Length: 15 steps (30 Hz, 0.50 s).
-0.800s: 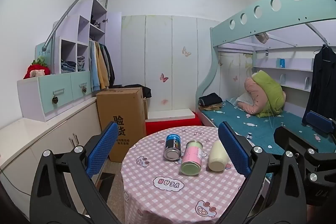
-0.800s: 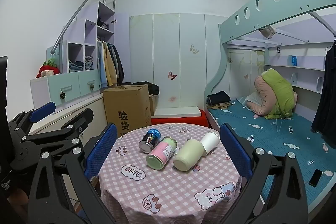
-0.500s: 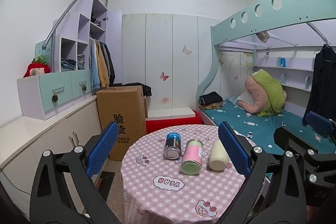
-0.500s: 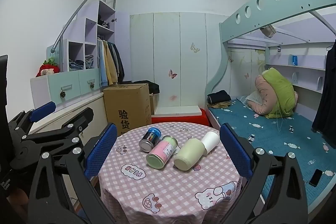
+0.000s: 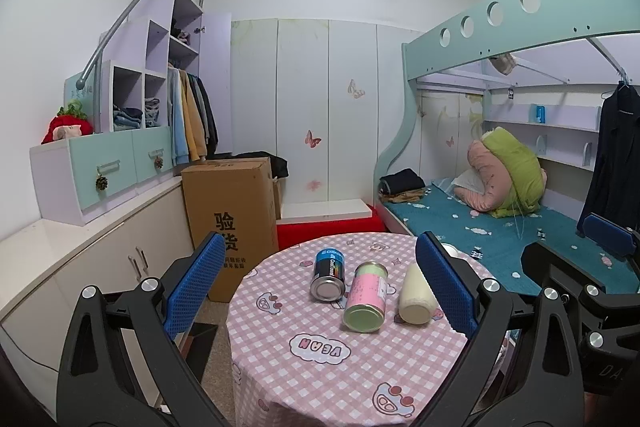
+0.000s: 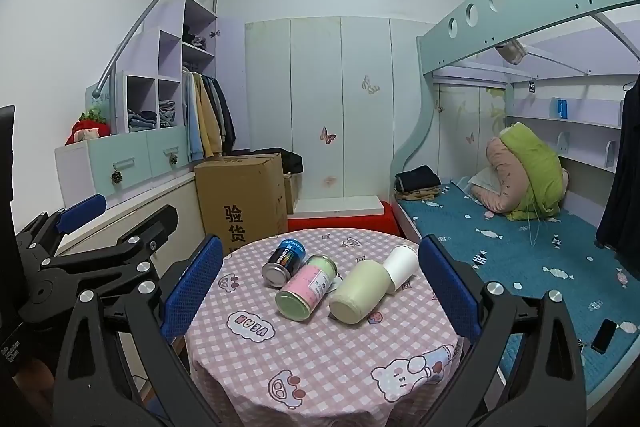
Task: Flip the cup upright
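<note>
Three cans lie on their sides on a round table with a pink checked cloth: a blue can, a pink and green can, and a pale cream can. A white paper cup lies on its side behind the cream can; in the left wrist view only its rim shows past a finger. My left gripper is open and empty, short of the cans. My right gripper is open and empty, also short of them.
A cardboard box stands on the floor behind the table at left, beside low cabinets. A bunk bed with a teal mattress runs along the right. A phone lies on the mattress edge.
Both views have shifted slightly; the table and cans sit a touch lower and closer in the frames. Both grippers stay open. Nothing on the table has moved.
</note>
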Each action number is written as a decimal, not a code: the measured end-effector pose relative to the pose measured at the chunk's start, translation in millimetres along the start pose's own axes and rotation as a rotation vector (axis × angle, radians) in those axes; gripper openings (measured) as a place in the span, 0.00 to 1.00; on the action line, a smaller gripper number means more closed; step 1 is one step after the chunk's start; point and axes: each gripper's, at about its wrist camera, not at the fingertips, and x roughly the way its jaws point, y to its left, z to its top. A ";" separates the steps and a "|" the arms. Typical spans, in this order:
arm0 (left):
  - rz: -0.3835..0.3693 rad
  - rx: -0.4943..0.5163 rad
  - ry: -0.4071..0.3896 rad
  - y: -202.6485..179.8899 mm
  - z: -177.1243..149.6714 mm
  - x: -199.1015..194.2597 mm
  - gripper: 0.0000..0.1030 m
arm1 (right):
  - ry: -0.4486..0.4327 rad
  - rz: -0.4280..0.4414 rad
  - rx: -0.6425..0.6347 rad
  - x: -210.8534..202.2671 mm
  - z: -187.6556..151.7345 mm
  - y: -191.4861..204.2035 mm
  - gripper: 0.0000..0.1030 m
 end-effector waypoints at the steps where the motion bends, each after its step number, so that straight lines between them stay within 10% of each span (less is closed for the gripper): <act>1: 0.001 0.001 0.002 -0.3 -0.8 1.3 0.93 | 0.001 0.002 0.001 2.3 -1.2 -4.4 0.92; 15: 0.002 -0.001 0.012 1.0 -2.8 10.1 0.93 | 0.020 0.002 0.004 16.6 -5.4 0.2 0.92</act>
